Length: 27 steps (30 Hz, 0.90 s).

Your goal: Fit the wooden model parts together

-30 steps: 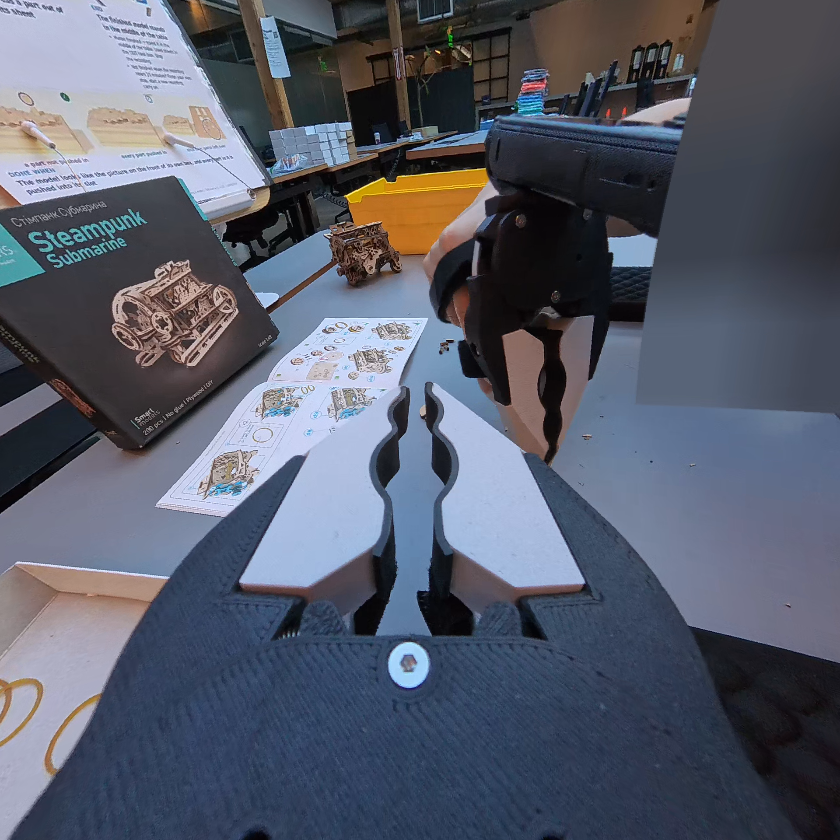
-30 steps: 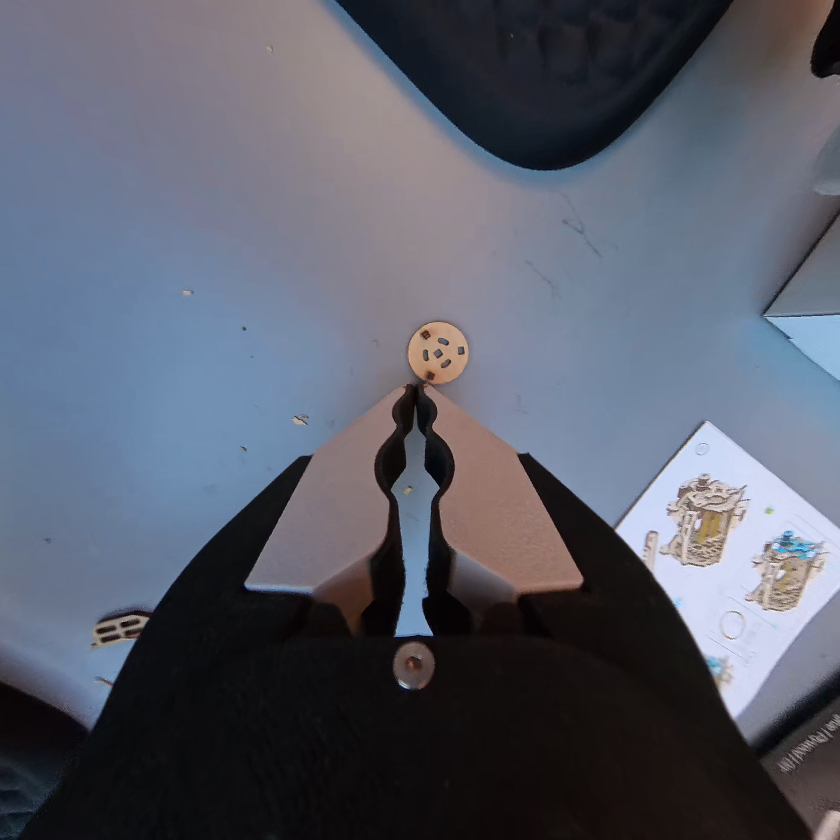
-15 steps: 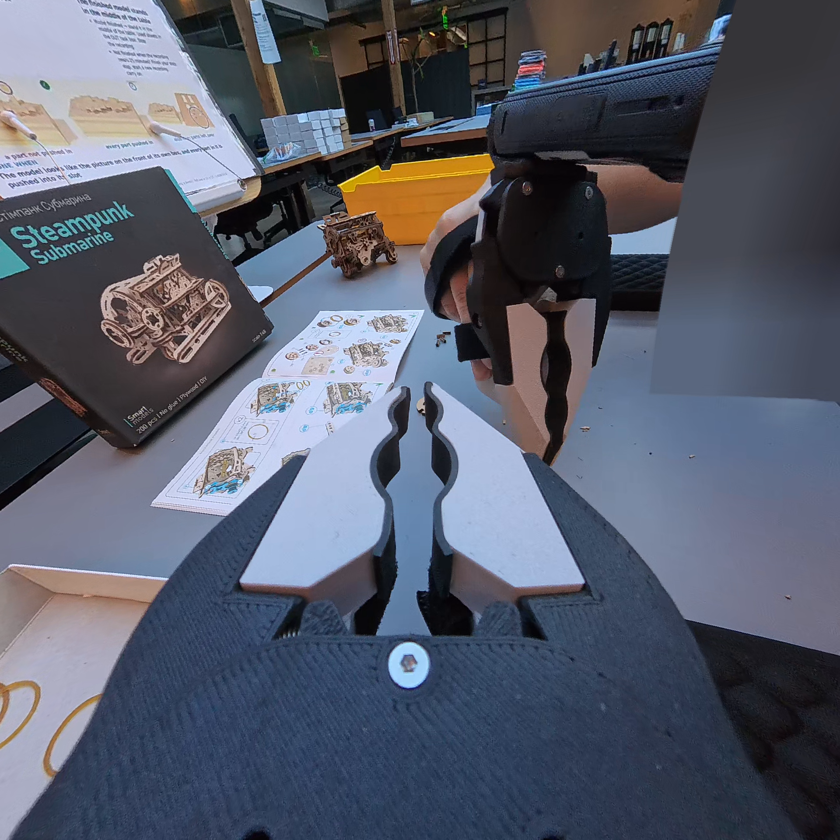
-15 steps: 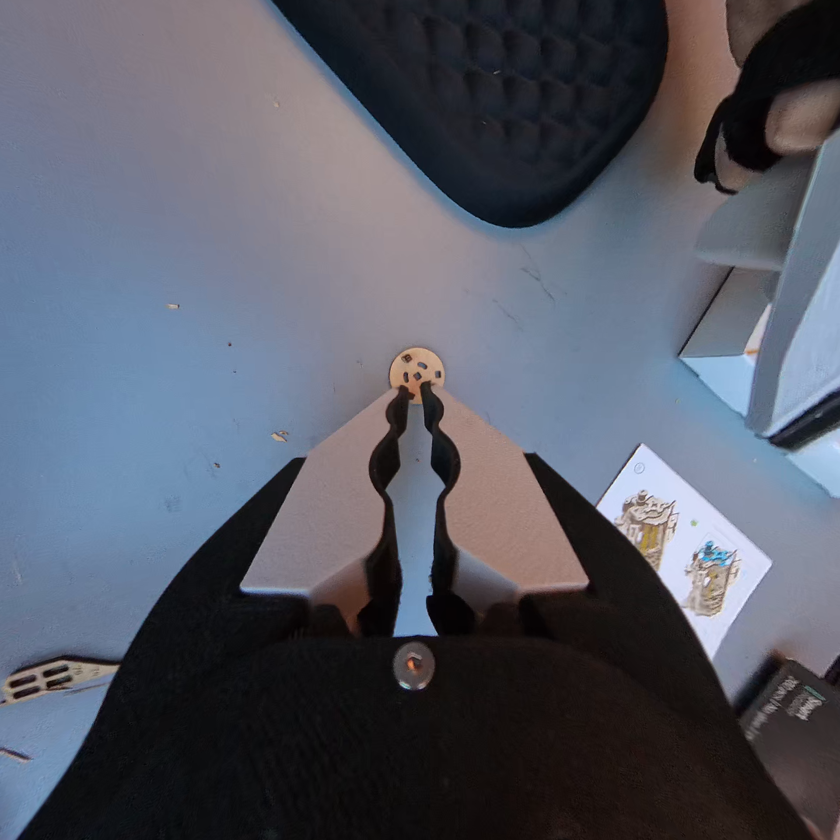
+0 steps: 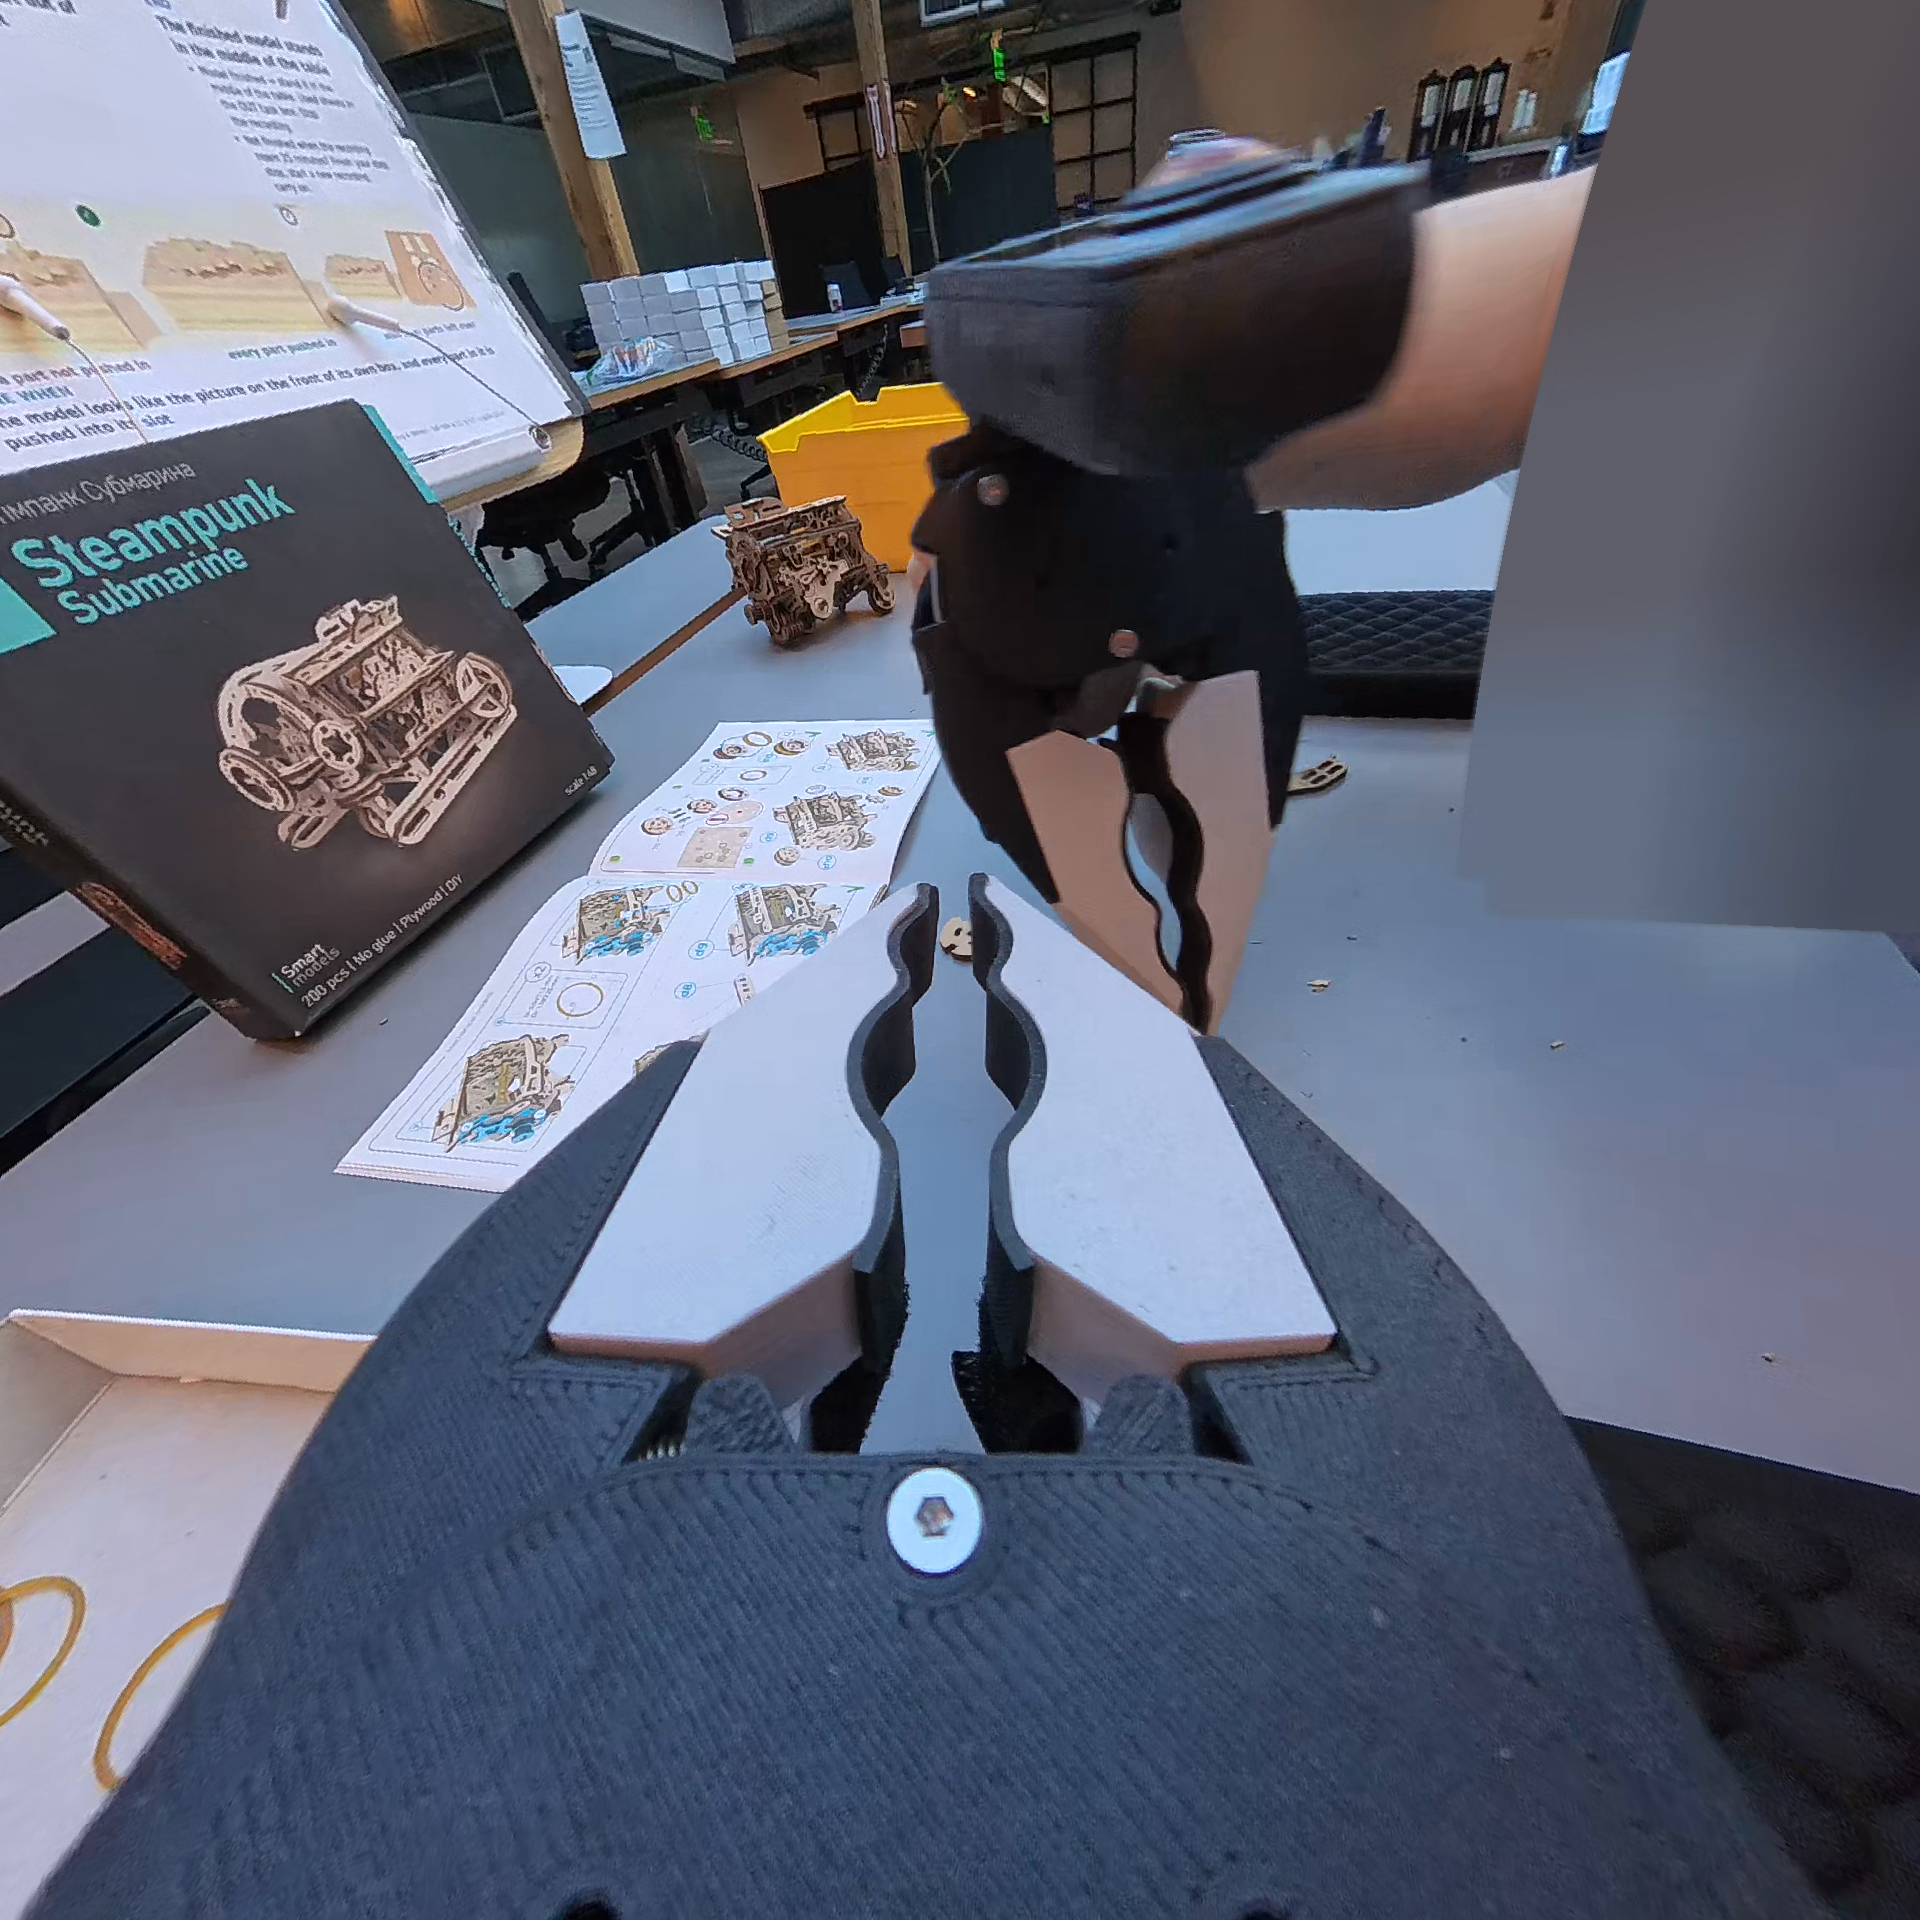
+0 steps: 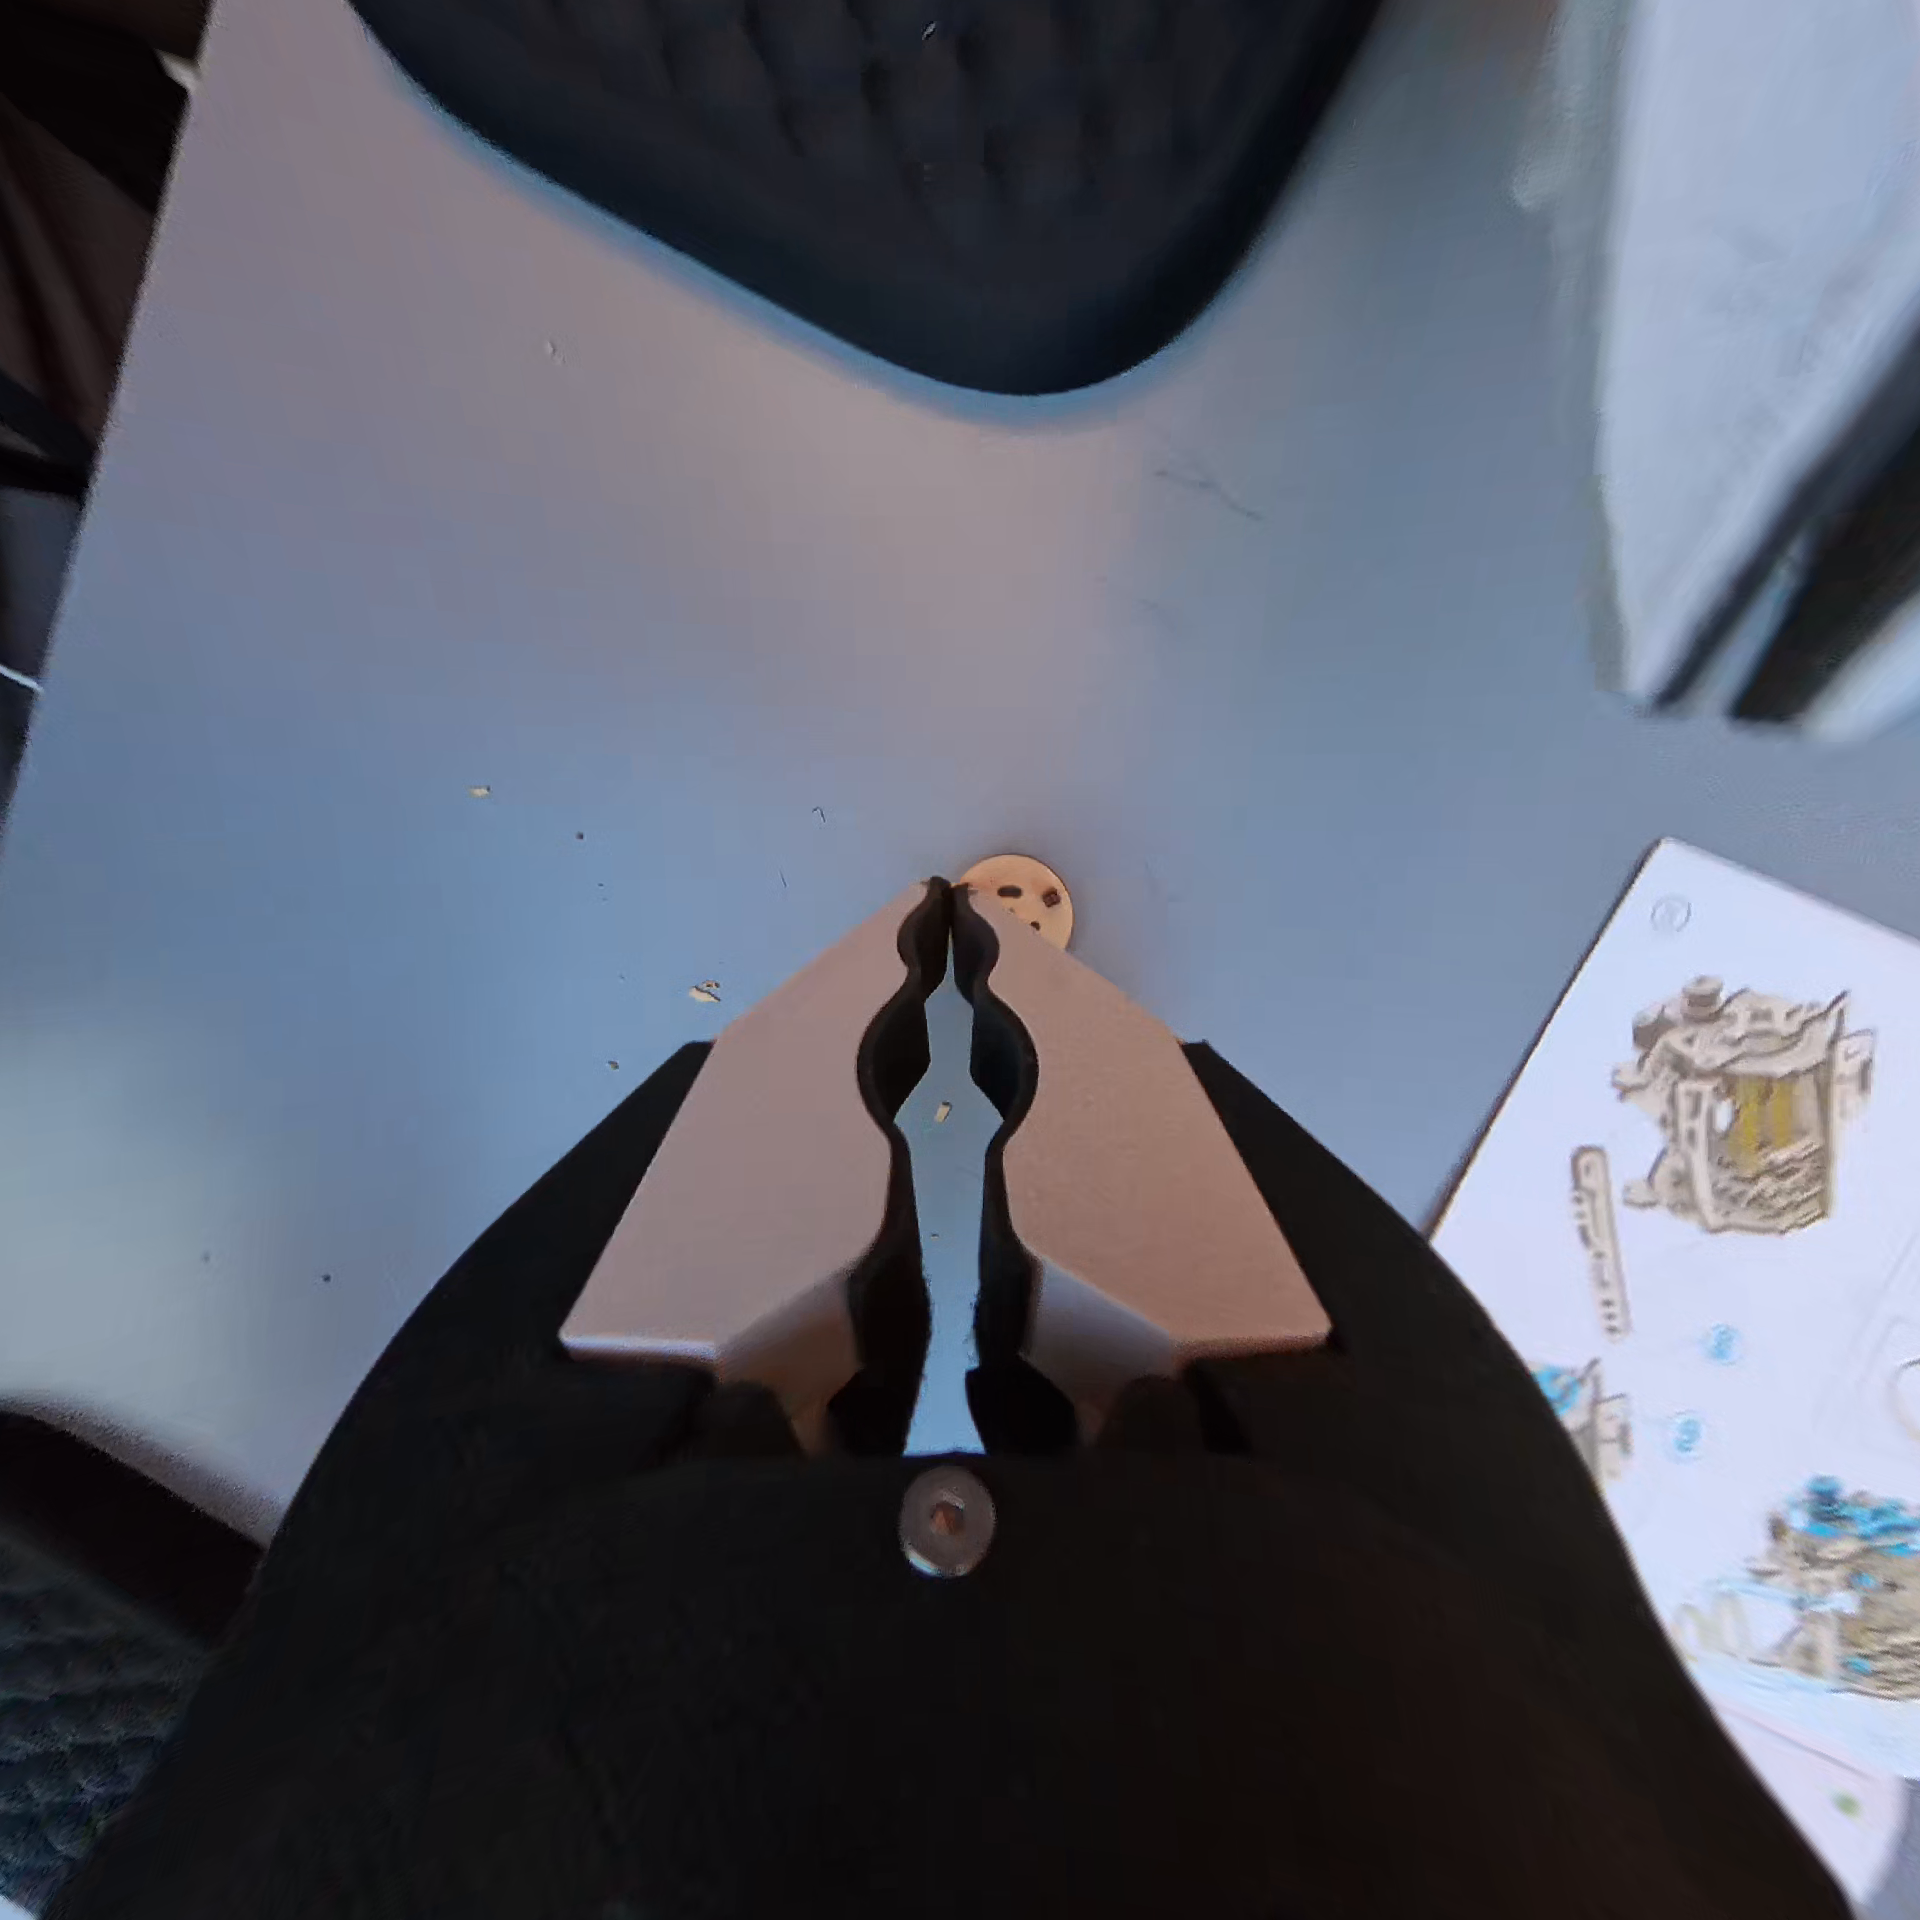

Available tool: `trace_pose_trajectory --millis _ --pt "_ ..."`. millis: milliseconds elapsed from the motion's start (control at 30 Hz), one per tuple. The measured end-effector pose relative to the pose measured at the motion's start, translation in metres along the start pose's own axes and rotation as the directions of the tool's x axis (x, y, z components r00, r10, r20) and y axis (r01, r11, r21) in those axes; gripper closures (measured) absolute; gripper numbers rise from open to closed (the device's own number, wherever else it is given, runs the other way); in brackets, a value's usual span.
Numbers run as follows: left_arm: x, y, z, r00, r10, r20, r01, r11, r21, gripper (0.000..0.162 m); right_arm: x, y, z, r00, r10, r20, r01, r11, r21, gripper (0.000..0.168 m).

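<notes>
progress looks early, as a judgement: small round pale wooden disc with dark cut-outs lies flat on the grey tabletop, joined to nothing. right gripper points down beside it, tips pressed together with nothing between them, the disc partly hidden behind the right-hand tip. left gripper hovers low over the table, fingers slightly apart and empty. another loose wooden piece sits well apart near the grey wall. open instruction leaflet nearby; brown finished wooden model stands farther back. picking and fitting all remain.
</notes>
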<state>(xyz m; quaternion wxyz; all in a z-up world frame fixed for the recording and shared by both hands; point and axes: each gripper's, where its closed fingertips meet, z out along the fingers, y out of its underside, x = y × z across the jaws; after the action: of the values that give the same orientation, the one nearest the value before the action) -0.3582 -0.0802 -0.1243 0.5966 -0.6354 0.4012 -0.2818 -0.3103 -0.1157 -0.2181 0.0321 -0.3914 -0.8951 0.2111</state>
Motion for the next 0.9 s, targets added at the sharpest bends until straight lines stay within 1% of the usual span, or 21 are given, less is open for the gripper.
trace_pose_trajectory --millis 67,100,167,233,267,300,333,367,400,467,500,567,633,767,800,833,900 --pt "0.002 -0.003 0.000 1.000 0.006 -0.004 -0.006 1.000 0.007 0.158 0.004 0.002 -0.007 0.995 0.100 0.008 -0.100 0.991 0.091 0.168" --pt "0.003 -0.004 0.000 1.000 0.009 -0.009 -0.008 1.000 0.011 0.158 0.004 0.003 -0.011 0.987 0.159 0.033 -0.162 0.978 0.133 0.168" --pt "0.007 -0.004 0.002 1.000 0.013 -0.026 -0.013 1.000 0.008 0.157 0.004 0.000 -0.020 0.952 0.283 0.113 -0.303 0.922 0.241 0.168" --pt "0.011 -0.001 0.005 0.999 0.018 -0.045 -0.018 1.000 -0.009 0.157 -0.001 -0.003 -0.029 0.915 0.340 0.217 -0.396 0.857 0.328 0.168" --pt "0.012 0.001 0.006 0.999 0.020 -0.050 -0.021 1.000 -0.017 0.157 -0.002 -0.002 -0.031 0.916 0.334 0.221 -0.394 0.846 0.358 0.168" --pt "0.013 0.003 0.007 0.998 0.022 -0.053 -0.023 0.999 -0.026 0.157 -0.005 -0.002 -0.032 0.931 0.297 0.211 -0.358 0.853 0.380 0.163" --pt "0.014 0.005 0.008 0.998 0.021 -0.058 -0.023 0.999 -0.033 0.157 -0.006 -0.002 -0.032 0.951 0.258 0.169 -0.305 0.869 0.389 0.153" --pt "0.015 0.006 0.009 0.998 0.018 -0.062 -0.021 0.999 -0.038 0.157 -0.004 -0.001 -0.029 0.970 0.224 0.098 -0.245 0.893 0.378 0.146" --pt "0.015 0.008 0.010 0.998 0.015 -0.064 -0.017 0.999 -0.042 0.156 -0.006 -0.002 -0.025 0.984 0.172 0.049 -0.179 0.920 0.349 0.144" --pt "0.015 0.010 0.011 0.998 0.010 -0.066 -0.013 0.999 -0.051 0.157 0.002 -0.004 -0.018 0.991 0.115 -0.074 -0.090 0.955 0.282 0.149" --pt "0.015 0.012 0.011 0.998 0.010 -0.066 -0.013 0.998 -0.057 0.157 0.003 -0.003 -0.013 0.991 0.089 -0.101 -0.064 0.970 0.235 0.149" --pt "0.015 0.013 0.011 0.998 0.014 -0.067 -0.019 0.998 -0.065 0.157 0.003 -0.002 -0.006 0.992 0.077 -0.102 -0.057 0.980 0.188 0.154" --pt "0.015 0.012 0.011 0.998 0.017 -0.066 -0.021 0.998 -0.063 0.157 0.006 0.001 -0.001 0.990 0.104 -0.097 -0.087 0.984 0.158 0.154" --pt "0.014 0.009 0.009 0.998 0.019 -0.062 -0.022 0.998 -0.056 0.157 0.005 0.001 0.006 0.984 0.163 -0.072 -0.150 0.976 0.157 0.156" --pt "0.014 0.009 0.009 0.998 0.020 -0.062 -0.023 0.998 -0.056 0.157 0.005 0.003 0.008 0.983 0.169 -0.072 -0.158 0.977 0.144 0.158" --pt "0.015 0.009 0.009 0.998 0.021 -0.062 -0.025 0.998 -0.058 0.157 0.005 0.005 0.010 0.982 0.170 -0.082 -0.158 0.979 0.131 0.166" --pt "0.015 0.010 0.009 0.998 0.027 -0.064 -0.031 0.997 -0.065 0.157 0.005 0.005 0.008 0.982 0.167 -0.087 -0.154 0.979 0.135 0.167"
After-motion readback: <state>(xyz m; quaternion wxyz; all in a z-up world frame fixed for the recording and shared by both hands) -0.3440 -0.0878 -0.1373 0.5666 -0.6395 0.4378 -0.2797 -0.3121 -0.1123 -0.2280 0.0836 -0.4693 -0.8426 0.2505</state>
